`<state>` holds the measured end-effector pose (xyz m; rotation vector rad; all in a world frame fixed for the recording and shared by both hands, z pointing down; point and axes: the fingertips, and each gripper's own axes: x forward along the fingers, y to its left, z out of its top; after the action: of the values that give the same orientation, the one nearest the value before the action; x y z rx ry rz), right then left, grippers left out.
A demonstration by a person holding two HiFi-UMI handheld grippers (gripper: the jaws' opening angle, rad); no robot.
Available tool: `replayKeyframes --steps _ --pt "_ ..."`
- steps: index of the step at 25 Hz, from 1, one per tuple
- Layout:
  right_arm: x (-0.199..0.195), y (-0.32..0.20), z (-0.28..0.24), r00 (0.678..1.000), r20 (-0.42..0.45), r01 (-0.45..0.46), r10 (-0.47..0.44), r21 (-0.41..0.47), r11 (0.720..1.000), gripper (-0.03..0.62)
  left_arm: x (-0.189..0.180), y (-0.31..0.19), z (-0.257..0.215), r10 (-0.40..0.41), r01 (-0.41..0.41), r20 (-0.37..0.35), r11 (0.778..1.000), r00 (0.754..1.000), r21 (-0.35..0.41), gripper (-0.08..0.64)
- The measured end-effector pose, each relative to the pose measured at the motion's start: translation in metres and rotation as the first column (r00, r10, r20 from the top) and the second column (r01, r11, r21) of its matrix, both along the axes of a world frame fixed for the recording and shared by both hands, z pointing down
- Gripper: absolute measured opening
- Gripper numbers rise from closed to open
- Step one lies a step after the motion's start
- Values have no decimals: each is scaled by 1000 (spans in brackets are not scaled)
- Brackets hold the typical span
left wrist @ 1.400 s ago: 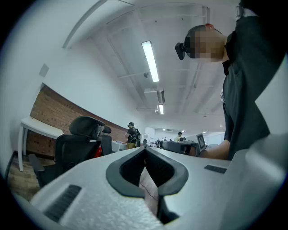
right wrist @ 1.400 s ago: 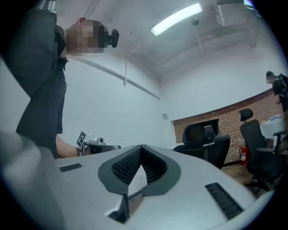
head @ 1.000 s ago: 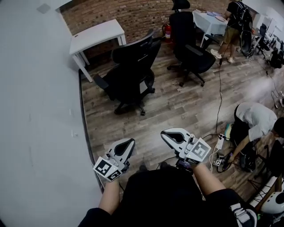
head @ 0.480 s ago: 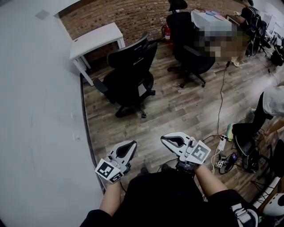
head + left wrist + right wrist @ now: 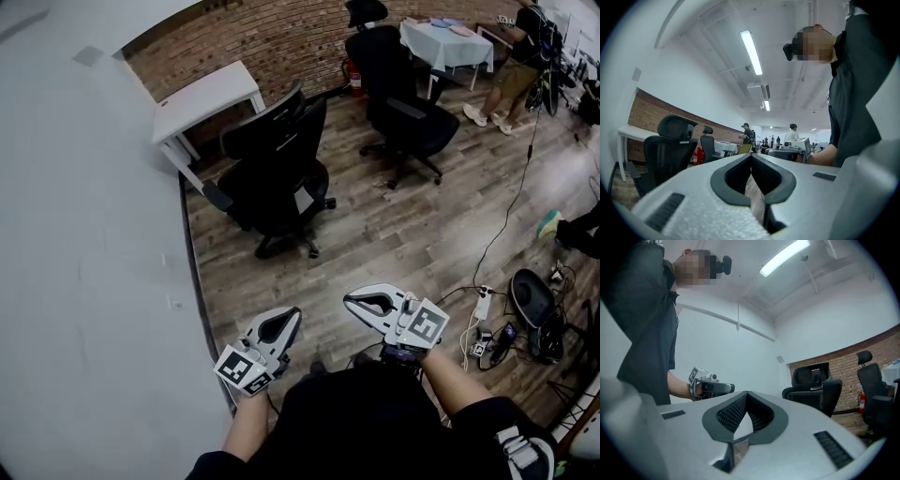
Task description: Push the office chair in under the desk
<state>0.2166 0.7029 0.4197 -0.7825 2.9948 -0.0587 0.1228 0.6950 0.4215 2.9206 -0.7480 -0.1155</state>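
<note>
A black office chair (image 5: 277, 164) stands pulled out on the wood floor, its back towards me, beside the white desk (image 5: 211, 94) against the brick wall. Both grippers are held low in front of my body, well short of the chair. My left gripper (image 5: 294, 312) is shut with nothing between its jaws. My right gripper (image 5: 349, 298) is shut and empty too. The left gripper view shows the chair (image 5: 668, 150) and desk (image 5: 630, 133) far off to the left beyond the closed tips (image 5: 751, 154). In the right gripper view the chair (image 5: 815, 387) stands to the right past the closed tips (image 5: 746, 393).
A second black chair (image 5: 398, 84) stands further back by a white-clothed table (image 5: 448, 42). A person (image 5: 520, 56) stands at the far right. Cables, a power strip (image 5: 484, 305) and bags lie on the floor to my right. A grey wall (image 5: 84, 281) runs along my left.
Both grippers sit slightly lower and further right in the head view, still shut. The crouching person at the right has gone from view. The chair has not moved.
</note>
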Motion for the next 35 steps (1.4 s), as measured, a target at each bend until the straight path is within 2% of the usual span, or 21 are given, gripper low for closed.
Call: replayKeyframes --steps 9,16,21,28,35 --pt "28 2 12 1000 0 24 -24 -7 1000 6 28 -2 9 -20 20 19 1000 1000 -22 15" --pt "68 -10 21 999 7 -54 54 -33 998 6 56 -18 12 27 -26 39 999 999 -24 15" --pt "82 -25 27 996 10 -92 93 -43 995 6 65 -38 17 48 -46 47 998 998 -33 15" --pt "84 -71 34 993 -11 -119 118 -60 991 6 56 -93 28 38 -37 28 998 999 -48 15" --pt "73 -151 36 994 -39 -107 105 -66 992 6 40 -174 26 13 -12 29 1000 999 -28 15"
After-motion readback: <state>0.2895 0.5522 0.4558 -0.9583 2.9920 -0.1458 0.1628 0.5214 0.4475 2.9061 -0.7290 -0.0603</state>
